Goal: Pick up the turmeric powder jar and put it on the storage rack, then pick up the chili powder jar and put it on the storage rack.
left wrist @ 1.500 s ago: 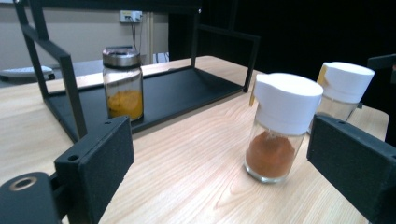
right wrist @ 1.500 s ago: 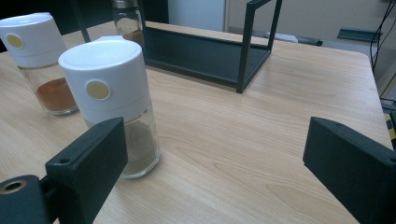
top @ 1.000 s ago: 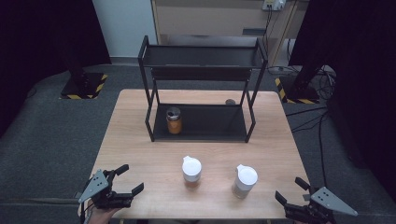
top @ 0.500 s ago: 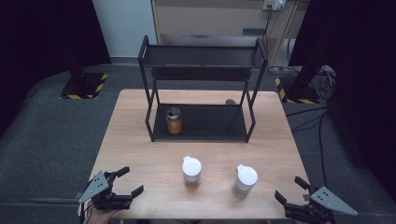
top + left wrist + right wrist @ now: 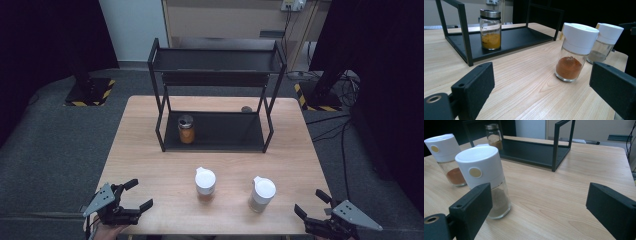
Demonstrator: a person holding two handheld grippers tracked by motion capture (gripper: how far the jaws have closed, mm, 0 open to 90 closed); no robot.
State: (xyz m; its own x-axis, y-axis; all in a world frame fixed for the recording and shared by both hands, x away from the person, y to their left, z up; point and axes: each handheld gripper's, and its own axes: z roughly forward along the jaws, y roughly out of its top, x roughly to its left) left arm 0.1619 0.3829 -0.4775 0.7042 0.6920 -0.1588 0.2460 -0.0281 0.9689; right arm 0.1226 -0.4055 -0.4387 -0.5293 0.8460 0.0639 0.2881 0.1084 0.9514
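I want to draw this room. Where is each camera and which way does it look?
High view: above the table's near edge, looking forward and down; both grippers show, left, right.
Left gripper view: low, between open jaws, facing the red spice jar.
Right gripper view: low, between open jaws, facing the grey spice jar.
All share the black rack and its yellow spice jar.

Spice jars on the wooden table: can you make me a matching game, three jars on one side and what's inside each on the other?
Column one:
1. Glass jar with silver metal lid on the black metal rack's bottom shelf
2. White-capped glass jar nearer the left gripper
3. White-capped glass jar nearer the right gripper

Column two:
A. Grey-brown powder
B. Yellow-orange powder
C. Reddish-brown powder

Pairs: 1-B, 2-C, 3-A
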